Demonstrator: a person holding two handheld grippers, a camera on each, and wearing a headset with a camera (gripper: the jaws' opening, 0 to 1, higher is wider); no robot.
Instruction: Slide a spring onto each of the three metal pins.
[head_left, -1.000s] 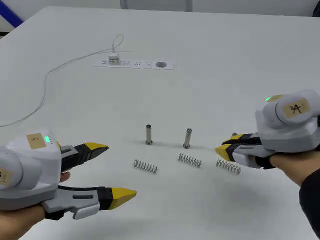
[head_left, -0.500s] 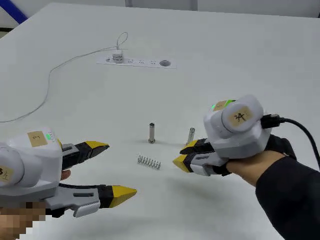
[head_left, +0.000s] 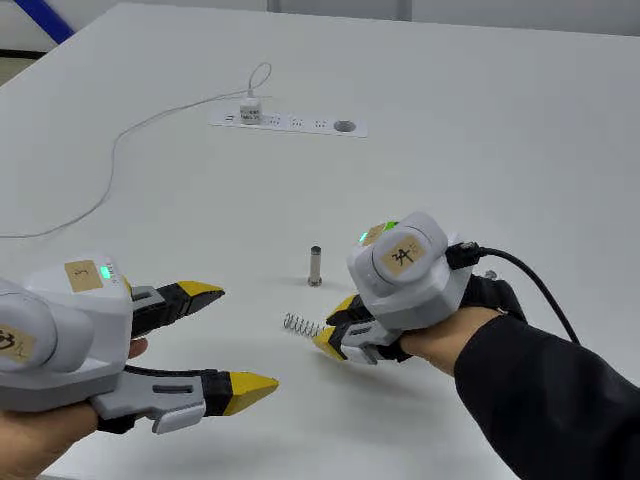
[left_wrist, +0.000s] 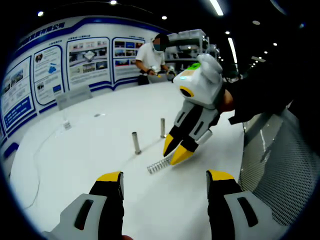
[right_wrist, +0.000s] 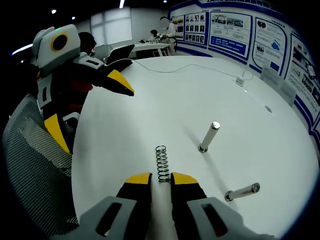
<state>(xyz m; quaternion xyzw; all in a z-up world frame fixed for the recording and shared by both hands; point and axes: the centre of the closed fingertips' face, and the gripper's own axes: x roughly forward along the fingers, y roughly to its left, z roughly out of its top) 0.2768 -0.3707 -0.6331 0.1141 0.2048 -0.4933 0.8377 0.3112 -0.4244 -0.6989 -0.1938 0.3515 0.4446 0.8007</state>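
Between spring (head_left: 297, 324) and pin (head_left: 315, 266), open tabletop (head_left: 200, 200).

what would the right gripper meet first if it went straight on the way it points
The spring, lying straight ahead along its line, near end seemingly already between the fingers; exact depth is unclear.

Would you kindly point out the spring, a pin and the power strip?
spring (right_wrist: 162, 162), right gripper view, middle coils.
pin (head_left: 315, 266), head view, middle of its shaft.
power strip (head_left: 290, 123), head view, middle of its top.
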